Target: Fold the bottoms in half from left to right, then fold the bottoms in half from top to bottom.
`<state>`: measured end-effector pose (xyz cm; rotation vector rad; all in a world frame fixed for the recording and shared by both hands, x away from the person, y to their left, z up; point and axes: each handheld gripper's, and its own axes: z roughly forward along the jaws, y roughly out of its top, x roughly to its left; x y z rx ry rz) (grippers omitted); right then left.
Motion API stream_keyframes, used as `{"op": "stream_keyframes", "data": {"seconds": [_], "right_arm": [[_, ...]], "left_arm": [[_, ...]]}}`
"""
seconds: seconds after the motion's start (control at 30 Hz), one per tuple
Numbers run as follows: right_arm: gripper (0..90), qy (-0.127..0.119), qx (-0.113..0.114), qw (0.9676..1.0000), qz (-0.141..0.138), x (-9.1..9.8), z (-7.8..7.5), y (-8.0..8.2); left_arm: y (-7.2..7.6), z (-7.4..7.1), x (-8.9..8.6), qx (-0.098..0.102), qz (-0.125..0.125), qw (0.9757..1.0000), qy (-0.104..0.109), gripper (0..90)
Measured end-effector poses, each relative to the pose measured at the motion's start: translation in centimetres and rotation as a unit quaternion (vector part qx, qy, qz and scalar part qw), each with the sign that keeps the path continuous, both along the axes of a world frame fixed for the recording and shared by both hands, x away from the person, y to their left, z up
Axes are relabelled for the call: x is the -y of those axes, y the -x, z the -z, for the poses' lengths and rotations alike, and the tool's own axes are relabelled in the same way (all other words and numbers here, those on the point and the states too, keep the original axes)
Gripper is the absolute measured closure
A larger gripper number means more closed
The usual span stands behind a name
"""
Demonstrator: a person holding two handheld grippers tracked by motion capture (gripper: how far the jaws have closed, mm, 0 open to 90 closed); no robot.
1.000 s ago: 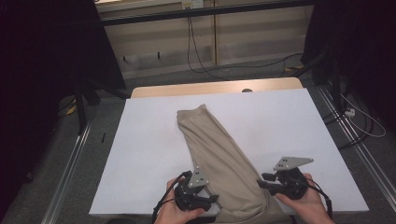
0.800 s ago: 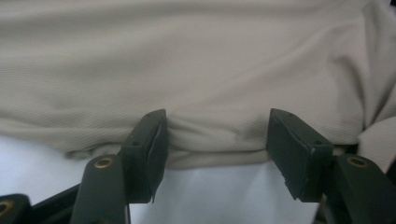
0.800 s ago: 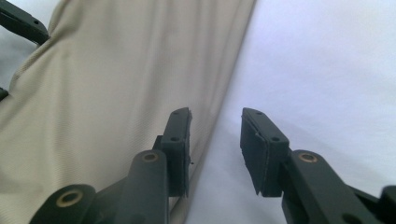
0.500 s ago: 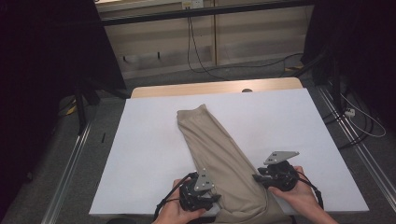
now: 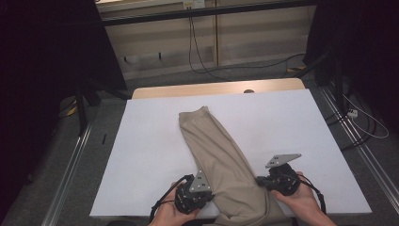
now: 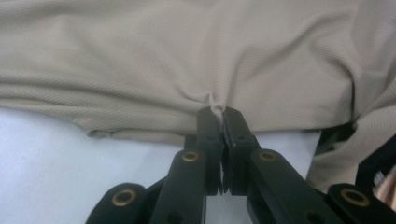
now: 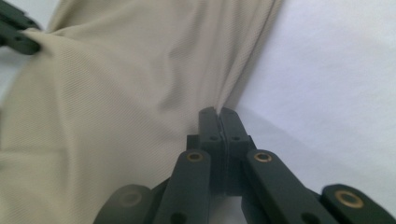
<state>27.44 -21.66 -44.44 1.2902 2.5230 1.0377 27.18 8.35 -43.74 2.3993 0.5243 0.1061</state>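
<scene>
both tools (image 5: 263,180) on cloth (image 5: 214,146), near end cut off

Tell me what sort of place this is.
Probably a lab or recording workstation, not a home: a white-topped table standing between metal floor rails, loose cables along the wall, and a beige knit garment pinched at its edges by two hand-held black grippers.

Beige knit cloth (image 5: 221,160), matt, finely ribbed, smooth white table cover (image 5: 150,155)
</scene>
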Motion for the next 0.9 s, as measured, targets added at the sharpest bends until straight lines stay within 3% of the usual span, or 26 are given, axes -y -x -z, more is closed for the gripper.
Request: {"op": "stream_keyframes", "data": {"seconds": [0.23,0.47,0.53,0.7,0.73,0.77,0.8,0.83,0.87,0.9], "right_arm": [[90.0,-0.016,-0.01,0.9998,-0.006,0.0,-0.1,1.8],[90.0,-0.033,-0.022,0.9989,-0.024,-0.5,-0.4,5.0],[90.0,-0.036,-0.027,0.998,-0.044,-1.1,-0.4,6.2],[90.0,-0.044,-0.035,0.9966,-0.061,-1.6,-0.4,6.9],[90.0,-0.045,-0.037,0.9962,-0.065,-1.8,-0.4,7.0],[90.0,-0.041,-0.041,0.996,-0.068,-1.9,-0.4,7.1],[83.1,-0.043,-0.033,0.996,-0.071,-1.8,-0.4,6.8],[83.1,-0.043,-0.033,0.996,-0.071,-1.8,-0.4,6.8],[75.2,-0.043,-0.029,0.9965,-0.065,-1.8,-0.4,6.6],[66.1,-0.041,-0.017,0.9974,-0.056,-1.6,-0.6,6.1]], "left_arm": [[0.2,-0.4,-0.7,-0.012,0.024,0.9994,-0.023,87.6],[1.4,-0.5,-2.1,-0.027,0.026,0.9992,-0.014,87.6],[1.9,-0.5,-2.4,-0.031,0.029,0.999,-0.017,87.5],[2.5,-0.6,-2.9,-0.04,0.021,0.9989,-0.007,87.5],[2.3,-0.7,-3.2,-0.038,0.033,0.9985,-0.019,87.4],[2.5,-0.6,-3.2,-0.047,0.02,0.9987,-0.005,87.3],[2.3,-0.7,-3.3,-0.042,0.02,0.9989,0.005,85.5],[2.3,-0.7,-3.3,-0.042,0.02,0.9989,0.005,81.7],[2.0,-0.8,-3.3,-0.036,0.012,0.9993,0.007,81.7],[1.9,-0.8,-3.4,-0.026,-0.001,0.9997,0.004,68.9]]}}
